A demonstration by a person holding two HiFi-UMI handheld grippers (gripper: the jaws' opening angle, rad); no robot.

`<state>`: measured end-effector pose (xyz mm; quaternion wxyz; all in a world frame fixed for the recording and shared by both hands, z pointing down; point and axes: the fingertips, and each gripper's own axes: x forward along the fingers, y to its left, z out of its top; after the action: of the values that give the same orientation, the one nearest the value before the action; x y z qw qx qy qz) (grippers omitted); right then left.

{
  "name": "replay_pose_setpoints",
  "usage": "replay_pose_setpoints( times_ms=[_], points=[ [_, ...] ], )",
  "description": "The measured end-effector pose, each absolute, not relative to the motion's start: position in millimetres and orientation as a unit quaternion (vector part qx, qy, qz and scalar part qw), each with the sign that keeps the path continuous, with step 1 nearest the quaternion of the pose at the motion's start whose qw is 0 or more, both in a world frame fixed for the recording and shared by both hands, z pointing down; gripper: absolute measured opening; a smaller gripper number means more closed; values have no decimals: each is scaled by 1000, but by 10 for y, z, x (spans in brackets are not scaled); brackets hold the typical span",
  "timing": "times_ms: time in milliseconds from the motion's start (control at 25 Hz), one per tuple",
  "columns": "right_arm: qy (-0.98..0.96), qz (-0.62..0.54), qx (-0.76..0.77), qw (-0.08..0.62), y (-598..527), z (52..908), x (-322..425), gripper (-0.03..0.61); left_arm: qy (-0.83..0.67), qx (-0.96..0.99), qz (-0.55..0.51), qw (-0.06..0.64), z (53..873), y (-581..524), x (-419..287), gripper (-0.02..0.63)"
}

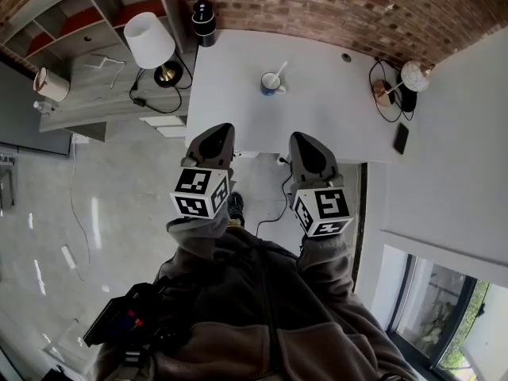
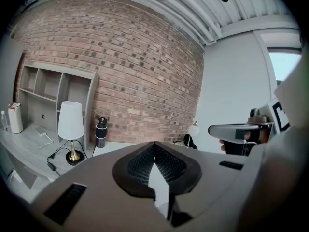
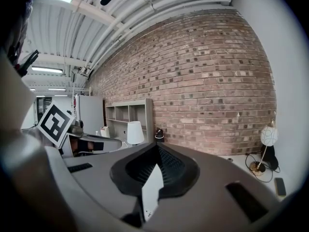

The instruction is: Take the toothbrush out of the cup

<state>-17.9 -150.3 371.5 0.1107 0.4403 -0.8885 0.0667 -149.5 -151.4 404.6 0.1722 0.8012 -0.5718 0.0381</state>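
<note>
Blue cup (image 1: 271,84) stands upright near the middle of the white bench (image 1: 333,125), a little toward its left edge; the toothbrush (image 1: 279,71) leans out of it to the right; left tongs (image 1: 220,128) clenched, holding nothing; right tongs (image 1: 302,137) clenched too, empty; each hangs short of the bench's near edge, well apart from the cup.

White toothbrush (image 1: 280,71) leaning in blue cup (image 1: 269,86).
</note>
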Motion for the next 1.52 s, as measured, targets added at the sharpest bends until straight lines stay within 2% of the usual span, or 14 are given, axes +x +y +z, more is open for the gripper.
replay_pose_setpoints(
  times_ms=[680,1120,1520],
  points=[
    [-872,72,459,151,-1855,3815,-162,2,-543,814,43,202,4206,-1987,-1469,3],
    [-892,92,414,156,-2174,3992,-143,2,-587,778,62,213,4358,-2106,-1462,5],
    [-895,147,381,180,-2313,4495,-78,2,-597,757,99,248,4779,-2231,-1350,5]
  ],
)
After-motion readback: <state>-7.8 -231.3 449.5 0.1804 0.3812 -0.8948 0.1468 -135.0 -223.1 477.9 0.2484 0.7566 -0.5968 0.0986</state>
